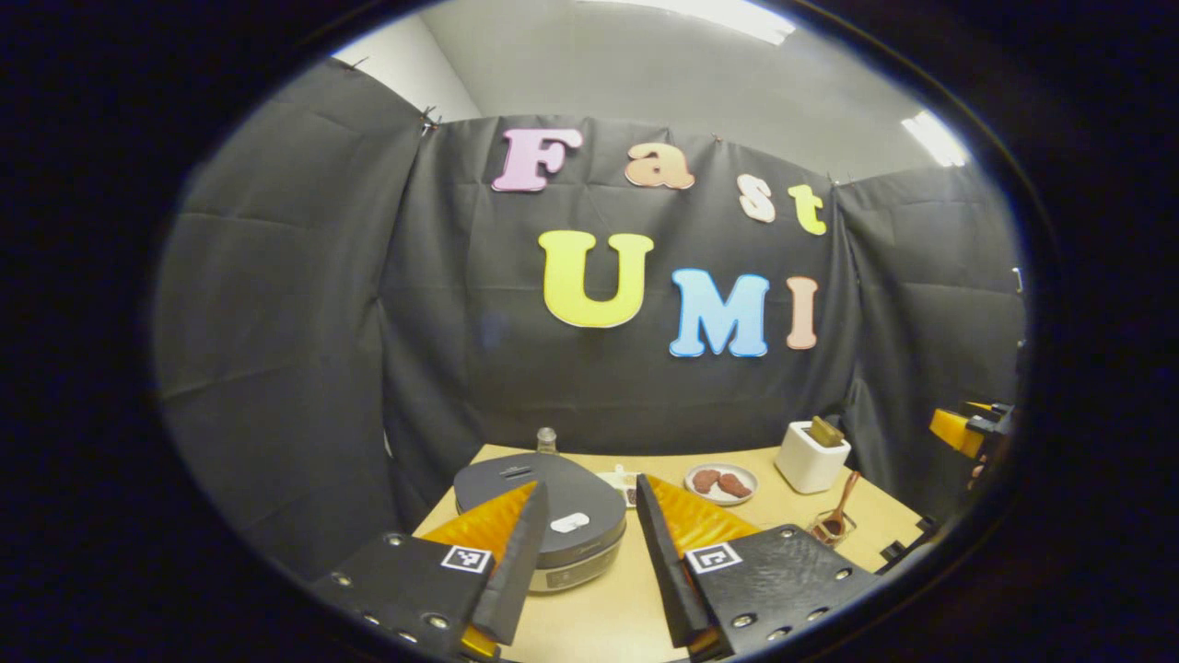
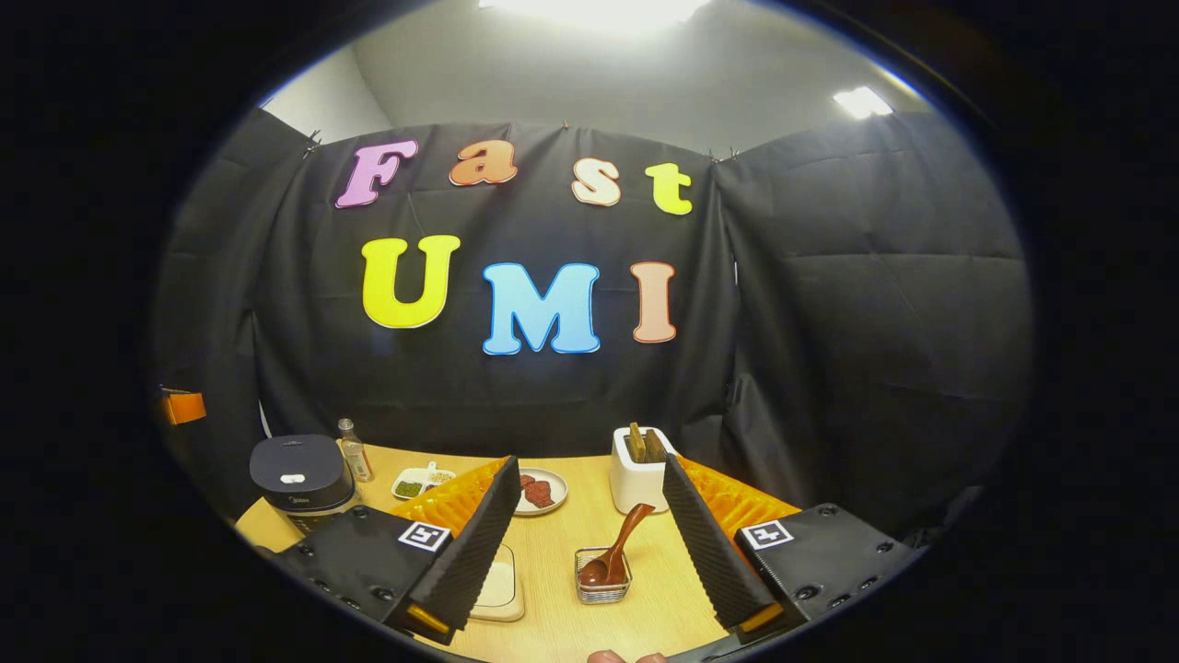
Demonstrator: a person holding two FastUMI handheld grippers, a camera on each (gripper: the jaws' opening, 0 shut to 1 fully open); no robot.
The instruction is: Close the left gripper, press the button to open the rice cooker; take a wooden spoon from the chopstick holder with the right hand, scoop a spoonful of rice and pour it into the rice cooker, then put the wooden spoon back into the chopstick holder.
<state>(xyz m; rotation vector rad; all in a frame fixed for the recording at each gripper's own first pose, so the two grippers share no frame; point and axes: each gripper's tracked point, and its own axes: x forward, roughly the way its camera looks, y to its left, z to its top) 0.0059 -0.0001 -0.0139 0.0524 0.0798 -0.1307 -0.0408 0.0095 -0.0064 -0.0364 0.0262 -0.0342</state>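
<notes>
I had the left gripper (image 1: pixel 589 543) held above the near edge of the wooden counter (image 1: pixel 599 617), its jaws released and spread wide with nothing between them. Just beyond them sat the rice cooker (image 1: pixel 553 516), dark lid down and closed, its white button (image 1: pixel 569 523) on top facing me. A small bottle (image 1: pixel 547 440) stood behind the cooker, and a plate (image 1: pixel 721 483) with two reddish pieces lay to its right.

My right gripper (image 2: pixel 589 543) hung over the counter too, jaws likewise released and empty. In the right gripper view, the wooden spoon (image 2: pixel 619 550) leaned tilted in a small wire-mesh basket (image 2: pixel 602 580) between the two fingers but farther off, its bowl down in the basket. The white chopstick holder (image 2: pixel 638 479) stood just behind it, with wooden pieces poking out of its top. A pale board (image 2: pixel 499 587) lay near the left finger, and a small divided dish (image 2: pixel 419 481) sat near the cooker.
</notes>
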